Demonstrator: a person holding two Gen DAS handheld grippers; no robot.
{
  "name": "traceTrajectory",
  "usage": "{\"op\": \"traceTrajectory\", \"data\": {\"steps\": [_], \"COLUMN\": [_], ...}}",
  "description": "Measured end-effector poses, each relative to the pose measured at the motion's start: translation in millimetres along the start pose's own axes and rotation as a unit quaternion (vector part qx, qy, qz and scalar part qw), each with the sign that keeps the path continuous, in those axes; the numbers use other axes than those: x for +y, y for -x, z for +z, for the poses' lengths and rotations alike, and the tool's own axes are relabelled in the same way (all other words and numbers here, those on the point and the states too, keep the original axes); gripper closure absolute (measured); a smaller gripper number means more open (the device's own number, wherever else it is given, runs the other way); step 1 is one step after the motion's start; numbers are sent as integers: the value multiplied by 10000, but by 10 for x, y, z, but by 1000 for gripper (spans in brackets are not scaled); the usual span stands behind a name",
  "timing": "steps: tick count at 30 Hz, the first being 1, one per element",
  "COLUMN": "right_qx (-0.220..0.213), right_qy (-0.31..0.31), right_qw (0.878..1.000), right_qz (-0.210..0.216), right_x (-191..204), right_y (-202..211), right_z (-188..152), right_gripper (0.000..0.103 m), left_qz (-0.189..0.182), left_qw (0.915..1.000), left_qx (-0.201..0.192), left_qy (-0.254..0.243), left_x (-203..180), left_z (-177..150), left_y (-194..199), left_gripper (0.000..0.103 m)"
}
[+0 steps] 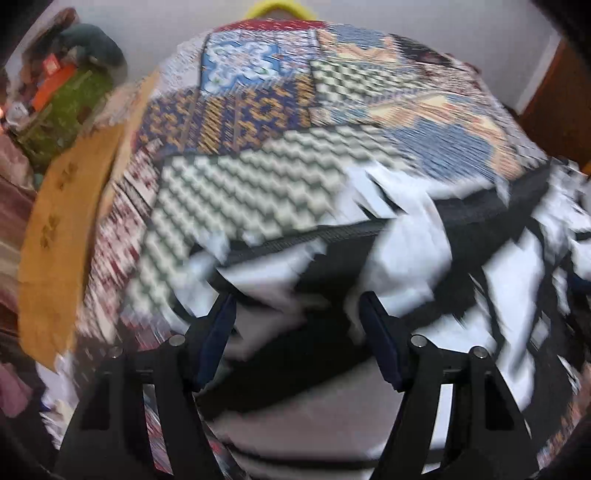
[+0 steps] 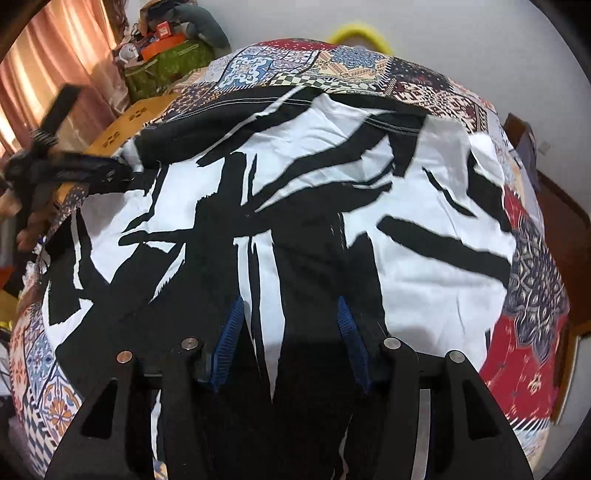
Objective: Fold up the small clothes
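Note:
A black-and-white patterned garment (image 2: 314, 166) lies spread across a patchwork bedspread (image 2: 524, 332). My right gripper (image 2: 290, 310) hovers over its near middle, blue pads apart and nothing pinched between them. At the far left of the right wrist view, a hand holds my left gripper (image 2: 125, 170) with its tips at the garment's left edge. In the blurred left wrist view, the left gripper (image 1: 297, 314) stands wide open above the garment (image 1: 406, 258), with cloth below the fingers. The bedspread (image 1: 240, 177) stretches away behind it.
A cardboard box (image 2: 125, 118) and a green bag (image 2: 166, 62) piled with things sit beyond the bed's left side, by a pink curtain (image 2: 55, 62). A yellow ring (image 2: 360, 35) stands against the far wall. Dark wooden furniture (image 2: 569, 221) flanks the right.

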State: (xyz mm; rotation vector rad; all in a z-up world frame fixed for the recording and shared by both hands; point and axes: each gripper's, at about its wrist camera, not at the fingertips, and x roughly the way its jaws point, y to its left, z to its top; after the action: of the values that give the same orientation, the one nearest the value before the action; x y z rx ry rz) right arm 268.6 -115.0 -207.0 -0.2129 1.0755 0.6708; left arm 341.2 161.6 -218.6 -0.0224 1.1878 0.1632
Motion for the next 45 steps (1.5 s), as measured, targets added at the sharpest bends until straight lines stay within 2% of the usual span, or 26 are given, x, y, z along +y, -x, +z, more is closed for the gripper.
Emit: {"op": "traceTrajectory", "data": {"steps": [3,6,10,12,14,17,19,21,23,24,25,26,27,28,29,32,35,37,39,40,42,45], "right_qx": [-6,-31,-368,-596,-880,-1091,-1075,-1039,-1030,-1055,-1073,-1056,-1016,-897,-826,-907,-1075,-1141,-1009,-818,-785,-959], "right_qy": [-117,-166,-286,-387,-561,-765,-878,-943,-1008,-1020,-1020,-999,-976,-940,-923,-815,-817,-862,-923,-1014,-1131,-1063], "right_qw": [9999,9998,9989,9974,9938,9884,9867,9867,9876,9878,9877,9883,9890,9903,9907,9903,9874,9839,9811,9818,9819,9816], "right_qz": [69,89,5,-119,-372,-732,-846,-820,-619,-528,-499,-468,-457,-499,-571,-671,-828,-1075,-1368,-1381,-1297,-1265], "right_x": [-58,-78,-173,-247,-391,-600,-713,-792,-828,-829,-824,-826,-824,-809,-802,-779,-836,-895,-965,-1021,-1075,-1022], "right_y": [25,57,231,349,459,487,417,342,251,216,212,182,148,82,42,36,97,95,6,-57,-50,145], "right_z": [-12,-50,-30,-3,75,197,292,368,458,502,514,543,561,595,607,587,561,563,555,551,500,462], "right_gripper": [54,54,54,54,53,49,49,49,49,50,53,65,74,93,99,101,101,102,102,102,103,102], "left_qz": [600,949,299,299,379,415,213,-92,-399,-433,-421,-398,-348,-279,-233,73,651,726,1000,1092,855,911], "left_qw": [9979,9932,9940,9956,9968,9966,9952,9925,9902,9903,9914,9925,9935,9946,9954,9967,9953,9945,9920,9906,9926,9941], "left_qx": [-49,58,-60,-96,-144,35,227,382,467,468,453,424,382,291,189,-249,-497,-348,-207,-43,183,30], "left_qy": [219,670,1049,885,693,712,933,1158,1257,1232,1155,1077,1014,954,913,764,523,667,747,820,844,579], "left_x": [214,522,743,715,671,682,733,760,734,697,640,602,566,523,504,487,518,621,672,690,691,616], "left_z": [280,412,332,258,149,26,-24,-65,-90,-96,-97,-98,-96,-87,-73,-61,-22,5,-7,-23,-94,-147], "left_y": [-152,-242,-108,-65,-55,-145,-256,-349,-416,-434,-421,-405,-388,-352,-314,-126,-60,-148,-269,-384,-482,-376], "left_gripper": [33,40,40,35,25,25,25,35,60,66,77,92,96,96,97,98,98,98,98,98,98,94]}}
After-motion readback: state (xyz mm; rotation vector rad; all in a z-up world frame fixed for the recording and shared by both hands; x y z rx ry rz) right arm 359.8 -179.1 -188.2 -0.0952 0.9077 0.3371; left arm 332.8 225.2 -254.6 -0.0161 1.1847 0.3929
